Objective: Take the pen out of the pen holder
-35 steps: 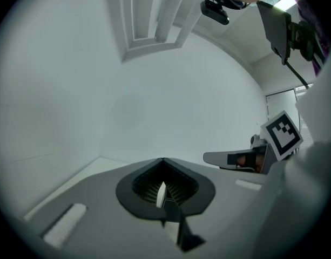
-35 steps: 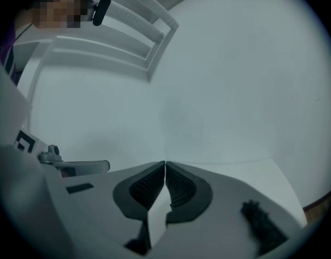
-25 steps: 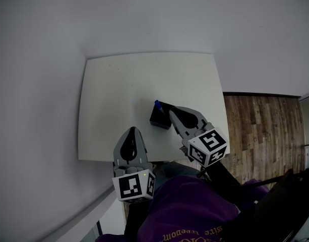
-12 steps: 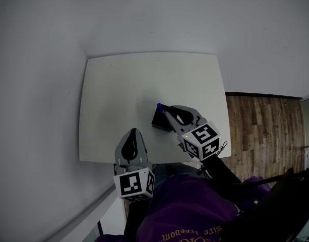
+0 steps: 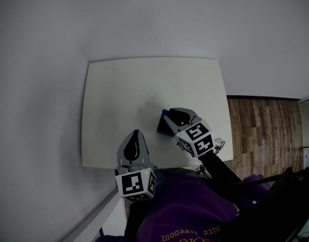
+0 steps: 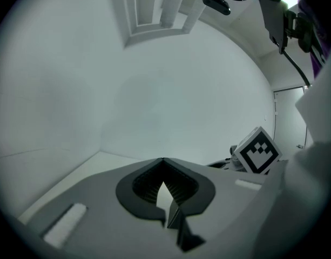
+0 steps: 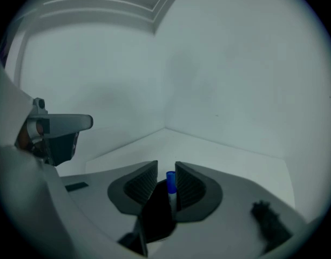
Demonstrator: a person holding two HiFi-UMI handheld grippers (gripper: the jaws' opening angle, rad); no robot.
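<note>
A black pen holder (image 5: 163, 128) stands near the white table's front right part. A pen with a blue cap (image 5: 165, 112) sticks up out of it. My right gripper (image 5: 168, 115) hangs over the holder, open. In the right gripper view the blue pen (image 7: 170, 180) stands between the jaws of the right gripper (image 7: 166, 166), close to the right one, with a gap on its left. The pen holder (image 7: 154, 215) shows dark below. My left gripper (image 5: 136, 133) hovers at the table's front edge, shut and empty; its tips meet in the left gripper (image 6: 163, 161) view.
The white table (image 5: 119, 89) stands in a corner of grey walls. Wooden floor (image 5: 265, 130) lies to the right. The person's purple garment (image 5: 184, 205) fills the bottom of the head view. The left gripper's body (image 7: 54, 131) shows at the left of the right gripper view.
My right gripper has swung left and forward over the pen holder, so the blue pen now stands between its jaws. The left gripper has hardly moved.
</note>
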